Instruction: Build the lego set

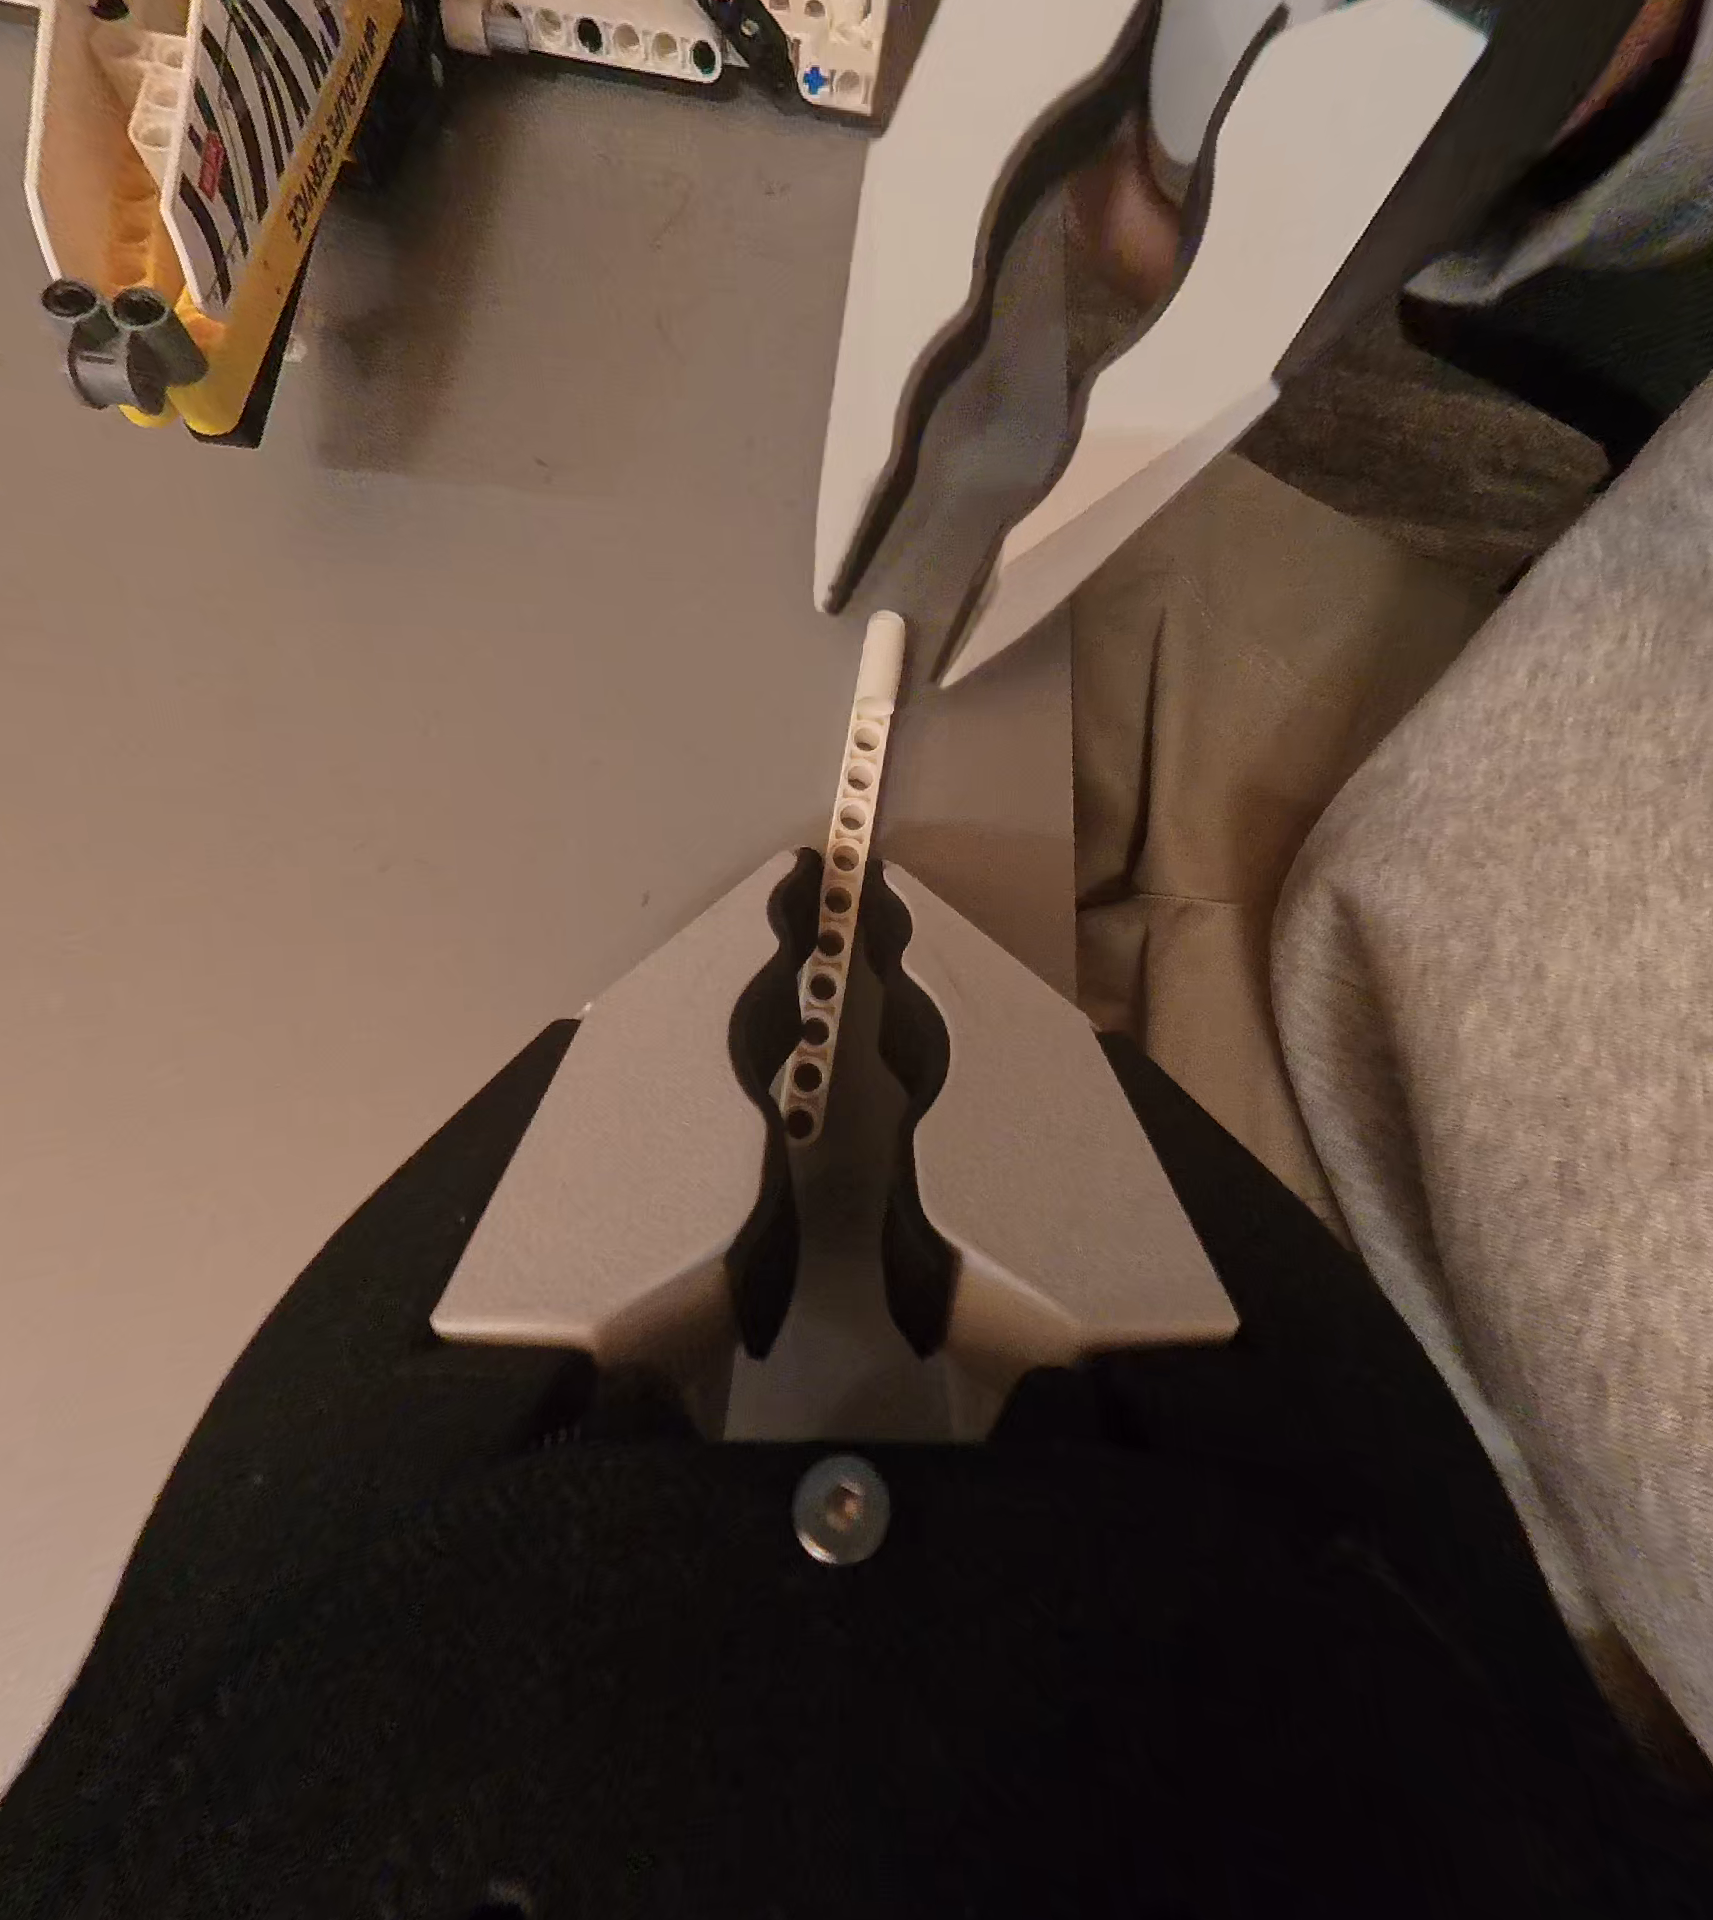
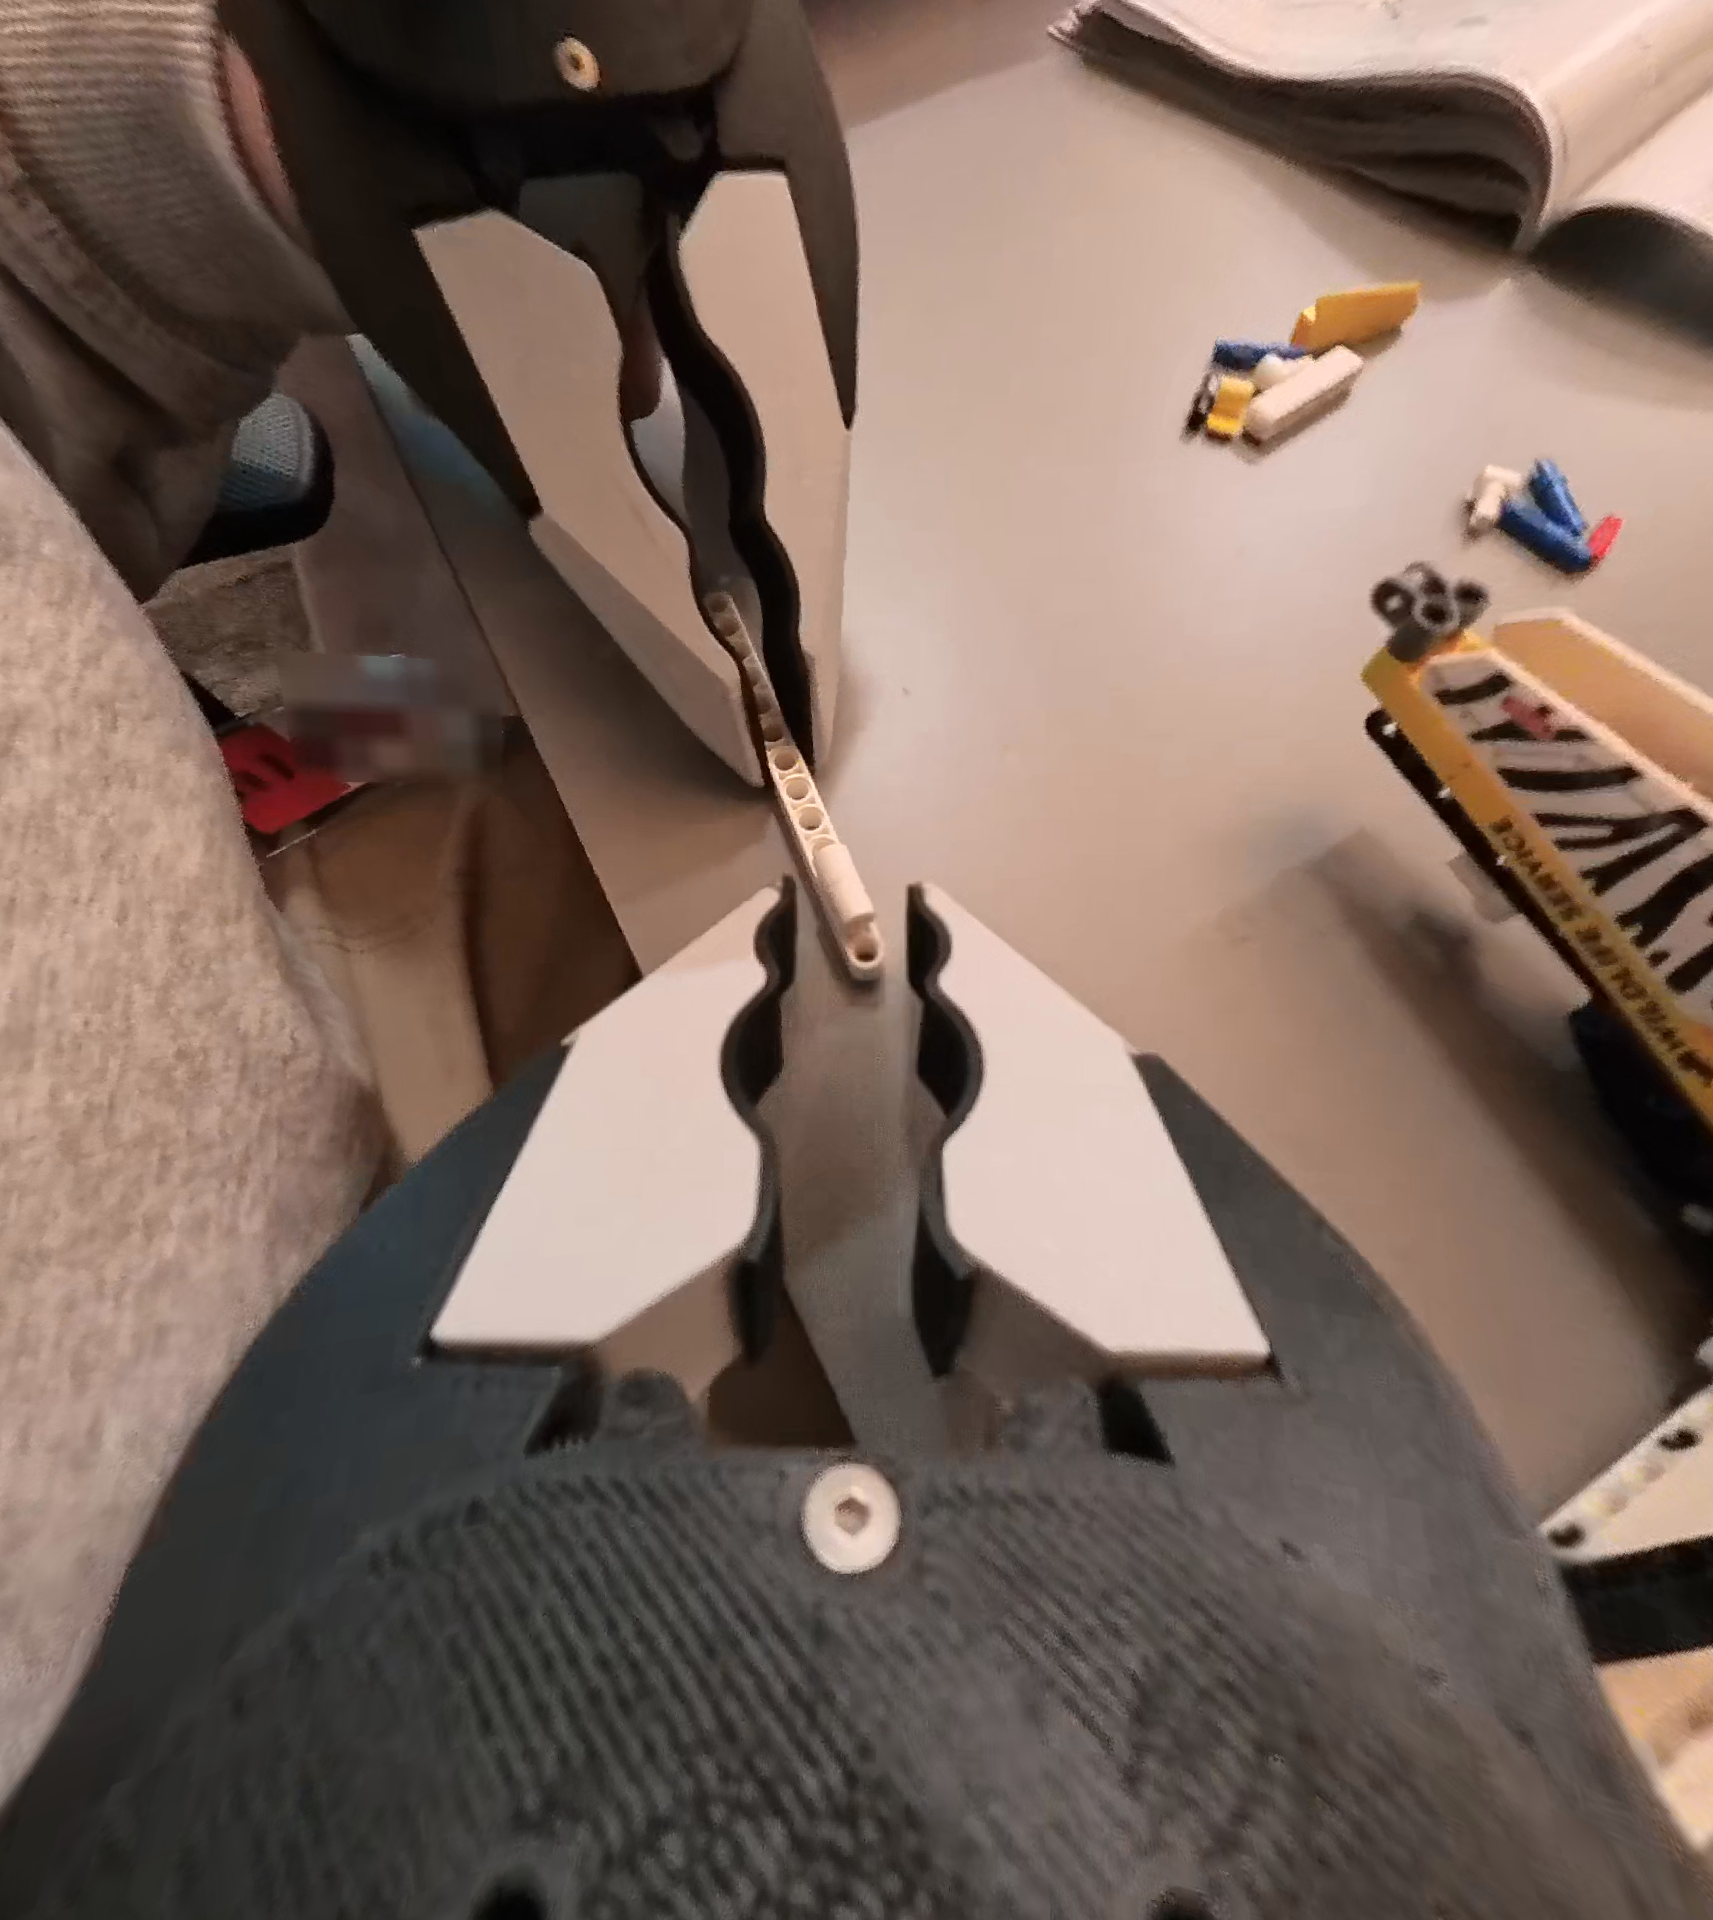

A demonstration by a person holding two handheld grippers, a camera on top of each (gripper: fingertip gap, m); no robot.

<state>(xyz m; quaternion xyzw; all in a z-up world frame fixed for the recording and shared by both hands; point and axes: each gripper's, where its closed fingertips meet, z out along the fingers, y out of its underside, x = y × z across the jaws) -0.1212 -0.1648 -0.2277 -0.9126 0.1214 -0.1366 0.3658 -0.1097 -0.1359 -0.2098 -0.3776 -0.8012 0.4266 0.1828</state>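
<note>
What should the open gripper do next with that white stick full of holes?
Probably close gently. The left gripper already clamps the white stick with holes, and a small white peg sits at the stick's free end. That end pokes just between the right gripper's open fingers, which touch nothing. Closing there could press the peg in.

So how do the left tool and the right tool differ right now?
The left tool is shut on the white holed beam; the right tool holds nothing. The left tool's jaws are pressed in on the beam, while the right tool's stand apart around the beam's free end, not visibly gripping it. Both have white, wavy-edged fingers on black bodies.
</note>
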